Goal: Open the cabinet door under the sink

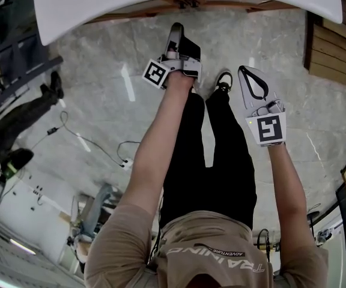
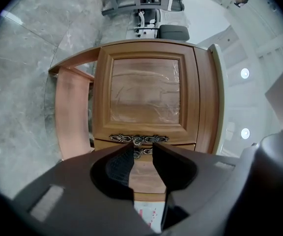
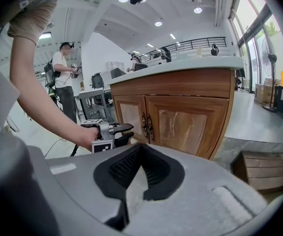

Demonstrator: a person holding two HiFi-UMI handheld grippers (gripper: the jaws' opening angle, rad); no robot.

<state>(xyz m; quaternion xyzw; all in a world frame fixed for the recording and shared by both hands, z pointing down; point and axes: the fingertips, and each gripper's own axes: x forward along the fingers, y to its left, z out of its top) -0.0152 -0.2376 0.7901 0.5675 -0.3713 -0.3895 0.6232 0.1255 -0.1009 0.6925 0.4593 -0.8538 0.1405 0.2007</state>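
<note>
Cabinet: a brown wooden cabinet [image 3: 181,117] stands under a white counter [image 3: 181,65]. In the head view the counter's pale rim [image 1: 161,2] fills the top edge, with a strip of wood just below it.
Doors: two panelled doors, the left door [image 3: 130,114] and the right door [image 3: 186,124], sit side by side. In the right gripper view both lie flush with the cabinet front.
Handles: a pair of ornate dark metal handles [image 3: 147,127] runs along the edge where the doors meet. The left gripper view is rolled on its side, so there they lie flat, one handle [image 2: 138,139] above the other.
Left gripper: the left gripper [image 2: 142,149] points level at the handles with its jaws spread. The lower handle shows in the gap just past the tips, and neither pad presses on it. From the right gripper view, this gripper [image 3: 124,132] sits close in front of the door seam. Whether it touches the wood cannot be told.
Right gripper: the right gripper [image 3: 140,149] hangs back from the cabinet, tilted downward, its tips pressed together with nothing between them.
Floor: grey marbled floor [image 1: 101,71] under the person's black-trousered legs [image 1: 215,161].
Background: another person [image 3: 63,77] stands well behind the left arm.
</note>
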